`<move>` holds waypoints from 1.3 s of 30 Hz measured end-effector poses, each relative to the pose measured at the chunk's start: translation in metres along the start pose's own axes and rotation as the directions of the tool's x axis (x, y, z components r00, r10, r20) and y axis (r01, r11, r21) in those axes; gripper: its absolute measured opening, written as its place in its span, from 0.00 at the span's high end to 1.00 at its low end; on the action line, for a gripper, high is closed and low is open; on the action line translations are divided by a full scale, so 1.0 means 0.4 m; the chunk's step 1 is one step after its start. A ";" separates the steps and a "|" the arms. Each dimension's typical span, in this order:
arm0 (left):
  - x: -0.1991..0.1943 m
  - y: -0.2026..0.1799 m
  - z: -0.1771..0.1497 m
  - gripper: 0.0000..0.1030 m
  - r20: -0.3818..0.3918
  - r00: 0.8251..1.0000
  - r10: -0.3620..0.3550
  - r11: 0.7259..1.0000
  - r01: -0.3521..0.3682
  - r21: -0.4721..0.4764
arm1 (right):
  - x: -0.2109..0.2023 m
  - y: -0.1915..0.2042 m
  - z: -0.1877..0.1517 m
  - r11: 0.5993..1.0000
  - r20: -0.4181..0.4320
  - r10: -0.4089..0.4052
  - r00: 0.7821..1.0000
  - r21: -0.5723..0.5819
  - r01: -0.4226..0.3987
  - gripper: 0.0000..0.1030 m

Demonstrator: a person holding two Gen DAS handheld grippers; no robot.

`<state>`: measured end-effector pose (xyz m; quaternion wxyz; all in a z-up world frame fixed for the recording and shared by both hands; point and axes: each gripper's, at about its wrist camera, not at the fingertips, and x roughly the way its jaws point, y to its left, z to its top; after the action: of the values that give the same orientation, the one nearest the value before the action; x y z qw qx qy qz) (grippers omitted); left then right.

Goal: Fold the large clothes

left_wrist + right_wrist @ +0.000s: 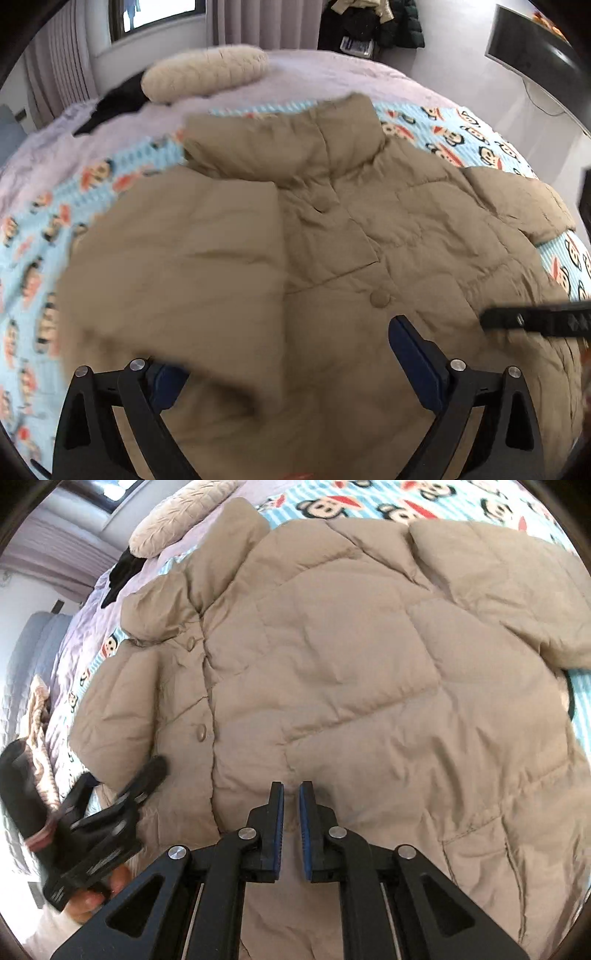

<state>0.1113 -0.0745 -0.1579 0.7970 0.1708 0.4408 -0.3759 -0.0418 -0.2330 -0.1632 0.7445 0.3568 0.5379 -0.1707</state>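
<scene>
Left claw (295,369) gapes over the tan jacket (332,646); right claw (291,794) hovers nearly closed, empty.

A tan puffer jacket (332,657) fills the view, spread front-up on a cartoon-print blanket (369,502). At six o'clock the right gripper (291,797) hangs over the quilting, its blue pads nearly together with nothing between them. At eight o'clock the left gripper (110,805) is blurred, apparently open, a hand (92,897) beneath it. A beige pillow (177,513) lies at eleven o'clock.
</scene>
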 end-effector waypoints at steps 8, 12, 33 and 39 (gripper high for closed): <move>-0.156 0.391 -0.073 0.04 0.011 0.999 0.038 0.925 -0.031 -0.379 | -0.085 0.295 0.025 0.917 0.191 0.012 0.981 -0.394 0.066 0.19; -0.101 0.558 -0.124 0.04 -0.017 0.999 -0.050 0.815 0.031 -0.578 | -0.002 0.510 -0.019 0.751 0.239 -0.043 0.970 -0.633 0.189 0.20; -0.005 0.493 0.045 0.83 0.083 0.993 -0.090 0.942 0.111 -0.316 | 0.086 -0.016 0.137 0.952 0.175 0.124 0.977 0.256 -0.166 0.91; 0.134 0.558 -0.017 0.73 -0.087 0.993 0.074 0.940 -0.099 -0.325 | 0.147 0.022 0.089 0.927 0.160 0.184 0.970 0.299 -0.225 0.92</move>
<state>0.2925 0.0525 -0.2193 0.8133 0.0683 0.5184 -0.2551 0.0093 -0.2449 -0.2087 0.7249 0.5134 0.4143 -0.1982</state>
